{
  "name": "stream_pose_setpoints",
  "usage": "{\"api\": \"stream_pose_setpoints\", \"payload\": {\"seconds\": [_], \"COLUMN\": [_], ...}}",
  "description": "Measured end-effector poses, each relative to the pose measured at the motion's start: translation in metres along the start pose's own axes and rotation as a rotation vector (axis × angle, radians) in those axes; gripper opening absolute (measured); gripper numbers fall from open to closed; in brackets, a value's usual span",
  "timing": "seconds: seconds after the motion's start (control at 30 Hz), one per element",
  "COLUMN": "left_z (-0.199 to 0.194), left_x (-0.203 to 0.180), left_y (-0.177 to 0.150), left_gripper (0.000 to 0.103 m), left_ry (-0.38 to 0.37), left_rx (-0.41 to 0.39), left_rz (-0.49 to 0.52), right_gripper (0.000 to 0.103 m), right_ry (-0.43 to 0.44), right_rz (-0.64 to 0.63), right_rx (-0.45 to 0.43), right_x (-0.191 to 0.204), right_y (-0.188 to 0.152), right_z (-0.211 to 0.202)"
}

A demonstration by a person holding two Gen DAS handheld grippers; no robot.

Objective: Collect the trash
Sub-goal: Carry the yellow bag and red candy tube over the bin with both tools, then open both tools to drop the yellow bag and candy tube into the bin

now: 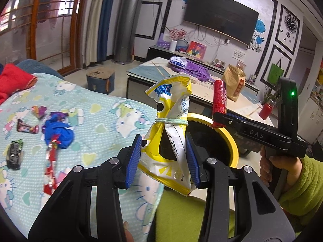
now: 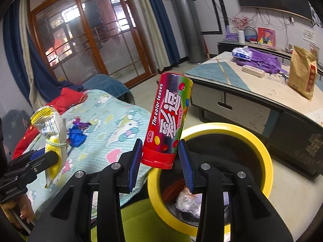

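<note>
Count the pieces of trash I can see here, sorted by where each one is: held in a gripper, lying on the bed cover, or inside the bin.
Held in a gripper: 2, the yellow snack bag and the red candy tube.
Lying on the bed cover: about 6 wrappers, among them a blue wrapper.
Inside the yellow bin: at least 1, a crumpled wrapper.
Total: about 9.

- snack bag [image 1: 169, 133]: yellow and white, blue patch near top, pale green band round its neck
- candy tube [image 2: 168, 119]: red cap and base, multicolour dots, white lettering
- bin [image 2: 262, 153]: yellow rim, dark inside
- bedsheet [image 1: 90, 121]: light blue, cartoon cat print
- gripper pads [image 1: 133, 159]: blue, ribbed
- sleeve [image 1: 302, 183]: lime green
- crumpled wrapper [image 1: 58, 135]: blue
</note>
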State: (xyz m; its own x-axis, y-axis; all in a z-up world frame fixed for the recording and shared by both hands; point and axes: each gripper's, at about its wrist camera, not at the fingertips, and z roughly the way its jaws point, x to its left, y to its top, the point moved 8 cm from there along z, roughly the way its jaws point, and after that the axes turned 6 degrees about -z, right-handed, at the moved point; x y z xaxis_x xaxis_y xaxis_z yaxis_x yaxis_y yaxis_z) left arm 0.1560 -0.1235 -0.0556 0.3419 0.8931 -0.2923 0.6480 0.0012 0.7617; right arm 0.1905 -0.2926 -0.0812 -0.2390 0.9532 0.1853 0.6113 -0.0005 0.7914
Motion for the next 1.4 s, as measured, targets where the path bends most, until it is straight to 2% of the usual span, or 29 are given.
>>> {"api": "stream_pose_setpoints", "payload": {"seconds": [0.4, 0.87, 1.4], "left_z": [0.046, 0.102, 0.141], "left_x": [-0.043, -0.071, -0.079], "left_y": [-0.009, -0.028, -0.053], "left_gripper": [0.035, 0.035, 0.036], "left_ry": [-0.105, -0.147, -0.176], "left_rx": [0.078, 0.189, 0.286], "left_rz": [0.059, 0.133, 0.131], "right_gripper": [0.035, 0.035, 0.037], "right_ry": [-0.097, -0.142, -0.161], "right_rz": [0.089, 0.173, 0.278], "right_rx": [0.022, 0.093, 0.15], "right_x": [-0.042, -0.082, -0.115], "right_y": [-0.017, -0.038, -0.054], "right_z": [-0.01, 0.007, 0.016]}}
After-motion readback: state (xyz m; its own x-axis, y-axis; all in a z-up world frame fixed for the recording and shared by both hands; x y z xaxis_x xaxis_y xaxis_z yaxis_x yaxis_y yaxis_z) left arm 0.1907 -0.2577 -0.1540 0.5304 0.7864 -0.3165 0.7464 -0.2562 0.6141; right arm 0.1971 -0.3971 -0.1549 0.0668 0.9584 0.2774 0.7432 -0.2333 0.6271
